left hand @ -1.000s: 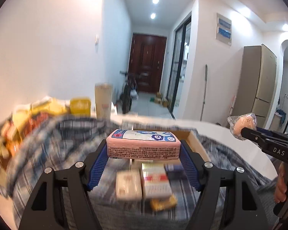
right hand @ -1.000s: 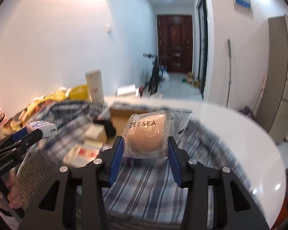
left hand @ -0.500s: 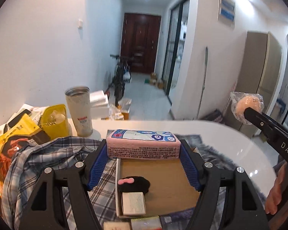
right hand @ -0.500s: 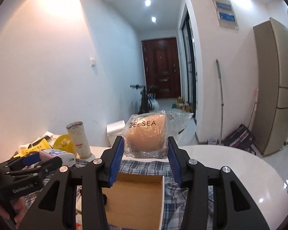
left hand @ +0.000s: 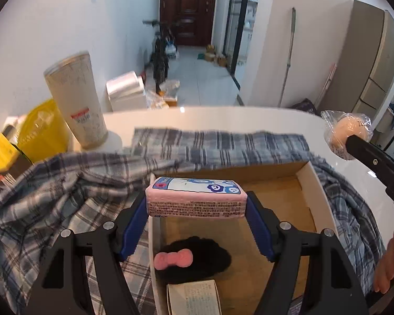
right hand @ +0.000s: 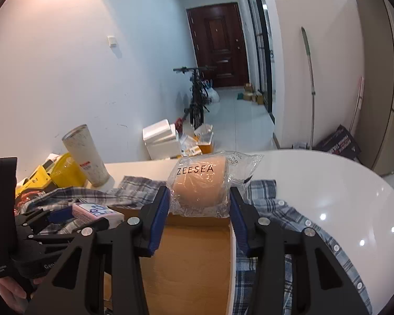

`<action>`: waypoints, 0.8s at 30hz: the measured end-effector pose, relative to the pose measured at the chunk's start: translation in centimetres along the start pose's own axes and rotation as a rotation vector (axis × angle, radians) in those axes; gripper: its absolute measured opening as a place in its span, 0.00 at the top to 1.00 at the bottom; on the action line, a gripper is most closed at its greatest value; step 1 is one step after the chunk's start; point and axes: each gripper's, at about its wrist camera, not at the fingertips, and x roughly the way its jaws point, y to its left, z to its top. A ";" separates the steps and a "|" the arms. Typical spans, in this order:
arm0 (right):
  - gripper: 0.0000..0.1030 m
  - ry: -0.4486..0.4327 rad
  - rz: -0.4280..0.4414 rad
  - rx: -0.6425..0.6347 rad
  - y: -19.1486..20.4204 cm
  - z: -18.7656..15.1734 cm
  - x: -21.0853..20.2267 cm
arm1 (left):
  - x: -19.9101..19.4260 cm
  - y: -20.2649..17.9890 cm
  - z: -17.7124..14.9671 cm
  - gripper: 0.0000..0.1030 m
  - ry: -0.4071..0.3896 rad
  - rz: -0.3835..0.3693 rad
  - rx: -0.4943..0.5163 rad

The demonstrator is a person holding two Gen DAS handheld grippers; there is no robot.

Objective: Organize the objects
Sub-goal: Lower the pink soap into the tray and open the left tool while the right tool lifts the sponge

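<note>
My left gripper (left hand: 196,204) is shut on a pink tissue pack (left hand: 195,197) and holds it above the left part of an open cardboard box (left hand: 317,183). In the box lie a black fuzzy item with a pink bow (left hand: 194,260) and a small white packet (left hand: 194,299). My right gripper (right hand: 199,204) is shut on a bagged beige sponge marked ZEESEA (right hand: 199,183), held above the box's far edge (right hand: 186,257). The sponge also shows at the right of the left wrist view (left hand: 346,131). The pink pack shows in the right wrist view (right hand: 92,210).
The box rests on a plaid shirt (left hand: 65,183) spread over a white round table (right hand: 328,183). A tall pale tumbler (left hand: 74,99) and yellow bags (left hand: 39,134) stand at the table's far left. Beyond lie a hallway with a bicycle (right hand: 197,97) and a foam box (right hand: 161,139).
Both grippers have moved forward and lower over the box, still holding their items. The view tilted down, so the box and its contents fill more of the frame.
</note>
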 end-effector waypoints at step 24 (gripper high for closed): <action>0.57 0.038 -0.013 -0.001 -0.8 -0.3 1.5 | 3.4 0.6 -1.4 0.28 0.128 0.004 -0.021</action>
